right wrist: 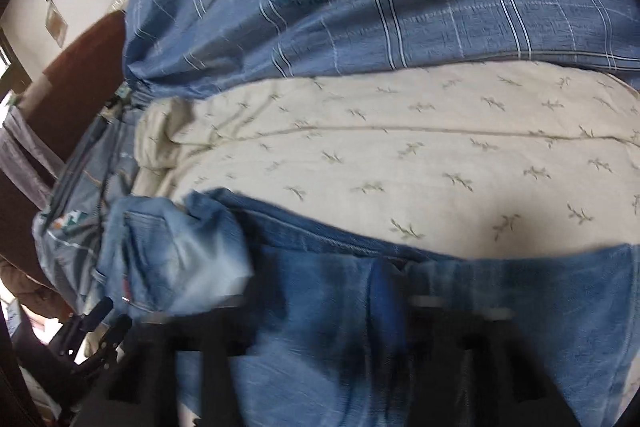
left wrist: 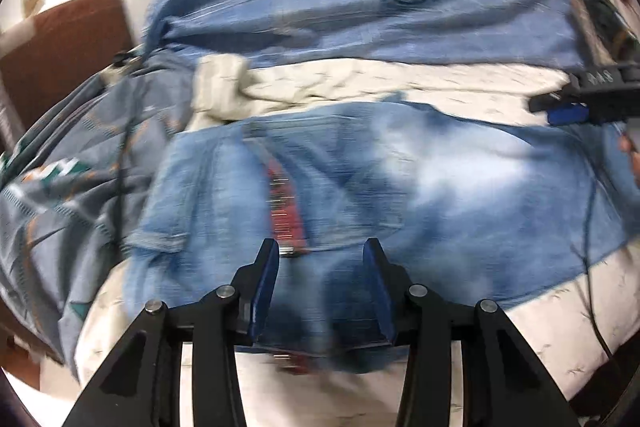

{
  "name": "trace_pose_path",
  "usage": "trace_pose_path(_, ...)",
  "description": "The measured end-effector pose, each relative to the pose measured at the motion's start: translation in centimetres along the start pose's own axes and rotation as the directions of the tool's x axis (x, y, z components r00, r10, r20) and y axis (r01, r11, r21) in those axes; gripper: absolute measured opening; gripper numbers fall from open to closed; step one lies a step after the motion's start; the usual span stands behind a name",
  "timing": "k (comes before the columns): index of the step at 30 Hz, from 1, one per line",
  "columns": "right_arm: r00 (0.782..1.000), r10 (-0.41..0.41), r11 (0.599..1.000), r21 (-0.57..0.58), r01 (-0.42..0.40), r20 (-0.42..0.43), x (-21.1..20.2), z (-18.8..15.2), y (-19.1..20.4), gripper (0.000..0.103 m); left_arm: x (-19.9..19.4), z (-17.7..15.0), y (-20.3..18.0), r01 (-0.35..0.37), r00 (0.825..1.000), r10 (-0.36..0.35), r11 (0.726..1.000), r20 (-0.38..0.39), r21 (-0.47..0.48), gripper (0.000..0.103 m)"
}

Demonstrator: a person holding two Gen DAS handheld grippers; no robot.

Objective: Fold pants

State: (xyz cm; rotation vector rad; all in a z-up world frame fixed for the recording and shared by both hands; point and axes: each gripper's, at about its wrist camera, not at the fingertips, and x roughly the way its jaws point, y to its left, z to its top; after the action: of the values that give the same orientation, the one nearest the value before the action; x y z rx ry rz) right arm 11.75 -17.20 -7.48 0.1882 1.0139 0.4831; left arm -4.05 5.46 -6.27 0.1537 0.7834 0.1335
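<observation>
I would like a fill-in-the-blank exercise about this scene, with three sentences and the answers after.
1. The jeans lie on a cream sheet printed with small ____ sprigs.
2. The blue checked cover beyond the sheet bears an ____ emblem.
3. In the left wrist view, the left gripper has its blue pads standing ____ over the denim.

Missing words: green; oval; apart

The left hand-held gripper [left wrist: 322,251] is built of black linkage arms joined by round silver pivot pins, and its two fingers [left wrist: 266,287] are faced with blue pads. The right hand-held gripper [left wrist: 560,107] is black, blue-padded, with pale lettering moulded in.
</observation>
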Motion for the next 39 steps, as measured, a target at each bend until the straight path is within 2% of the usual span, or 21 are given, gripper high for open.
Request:
trace_pose_path(4,0.999,-0.02,0.995,-0.101,0.023,0.031,0.8,-0.4,2.1,0.072,0.6,0.0,-2.4,0.042,0.999,-0.04,0.997,-0.03,0.063,0.045)
trace_pose_path(6,0.997,-0.074,0.987,-0.142,0.076,0.018,1.6,-0.6,2.9,0.069,1.2,-0.1,-2.8,0.056,0.997,-0.052,0.996,-0.062,0.073,0.045)
trace_pose_path(9,0.979,-0.203,0.966,-0.169,0.194,-0.033,4.2,-0.7,3.0,0.04,1.7,-0.2,-2.6,0.06,0.995,-0.055,0.996,-0.082,0.066,0.045)
trace_pose_path(11,0.971,-0.236,0.96,-0.163,0.23,-0.021,4.3,-0.7,2.3,0.033,2.0,-0.2,-2.1,0.029,0.996,-0.023,0.998,-0.088,0.063,0.046)
trace_pose_path(12,0.964,-0.266,0.952,-0.164,0.26,-0.016,4.4,-0.5,2.1,0.021,2.1,-0.3,-1.8,0.009,0.995,-0.003,0.998,-0.098,0.063,0.046)
trace_pose_path(13,0.954,-0.301,0.94,-0.169,0.296,-0.006,4.3,-0.4,1.8,0.019,2.5,-0.4,-1.4,-0.006,0.993,0.012,0.998,-0.115,0.055,0.048)
trace_pose_path(19,0.969,-0.247,0.963,-0.111,0.246,0.004,3.5,-0.1,0.2,0.016,2.1,-0.5,-0.9,0.001,0.994,0.003,0.999,-0.108,0.034,0.049)
trace_pose_path(22,0.983,-0.184,0.982,-0.047,0.183,-0.006,1.7,0.2,-0.4,0.021,1.5,-0.3,-0.5,0.062,0.994,-0.064,0.998,-0.09,-0.019,0.049)
trace_pose_path(26,0.989,-0.122,0.991,0.061,0.117,0.086,-3.0,0.1,-2.4,0.021,1.5,0.1,-1.2,0.083,0.993,-0.085,0.996,-0.085,-0.03,0.051)
trace_pose_path(29,0.99,-0.083,0.992,0.107,0.072,0.11,-5.2,-0.6,-3.7,0.021,1.6,0.2,-2.2,0.093,0.992,-0.094,0.995,-0.086,-0.022,0.052)
trace_pose_path(31,0.992,-0.093,0.99,0.117,0.083,0.082,-5.7,-1.8,-4.2,0.021,1.7,0.3,-2.9,0.084,0.992,-0.084,0.996,-0.092,-0.003,0.053)
trace_pose_path(35,0.986,-0.164,0.976,0.147,0.162,0.007,-6.0,-4.3,-5.5,0.021,2.1,0.4,-3.7,0.088,0.99,-0.087,0.996,-0.111,0.004,0.053)
trace_pose_path(39,0.981,-0.175,0.951,0.244,0.189,-0.079,-5.7,-6.4,-8.6,0.021,2.3,0.6,-4.3,0.072,0.991,-0.069,0.997,-0.115,0.03,0.054)
